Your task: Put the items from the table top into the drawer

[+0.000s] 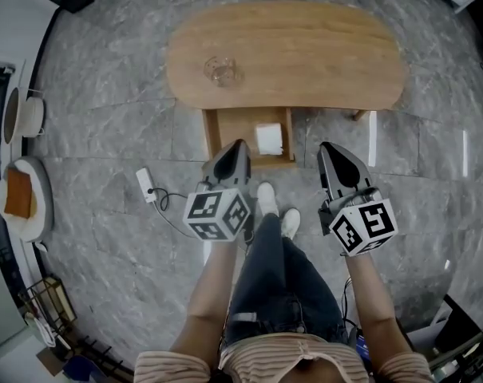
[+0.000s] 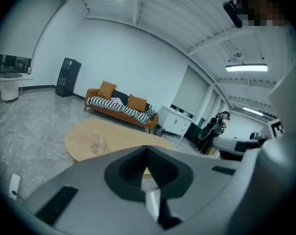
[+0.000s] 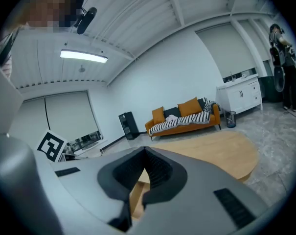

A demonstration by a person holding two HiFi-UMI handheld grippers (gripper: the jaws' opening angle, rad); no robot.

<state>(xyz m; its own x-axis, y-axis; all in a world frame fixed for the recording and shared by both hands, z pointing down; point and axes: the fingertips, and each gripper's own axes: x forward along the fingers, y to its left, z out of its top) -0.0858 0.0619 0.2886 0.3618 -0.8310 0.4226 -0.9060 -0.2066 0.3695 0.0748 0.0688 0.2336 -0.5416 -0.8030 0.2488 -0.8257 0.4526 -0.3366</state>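
A clear glass (image 1: 221, 71) stands on the left part of the oval wooden table (image 1: 305, 54); the left gripper view has it too, the glass (image 2: 97, 143) on the table (image 2: 79, 133). Under the table's near edge a wooden drawer (image 1: 211, 134) stands pulled out, with a white item (image 1: 269, 139) lying in it. My left gripper (image 1: 239, 144) hangs over the drawer's near left side, its jaws (image 2: 147, 149) shut and empty. My right gripper (image 1: 328, 148) hovers to the right of the drawer, tips together (image 3: 145, 150) with nothing between them.
A white power strip (image 1: 145, 185) with a cable lies on the marble floor at the left. The person's legs and white shoes (image 1: 267, 199) stand before the drawer. An orange sofa (image 2: 121, 106) and a white cabinet (image 2: 177, 121) stand beyond the table. Shelving with dishes (image 1: 21, 194) lines the left wall.
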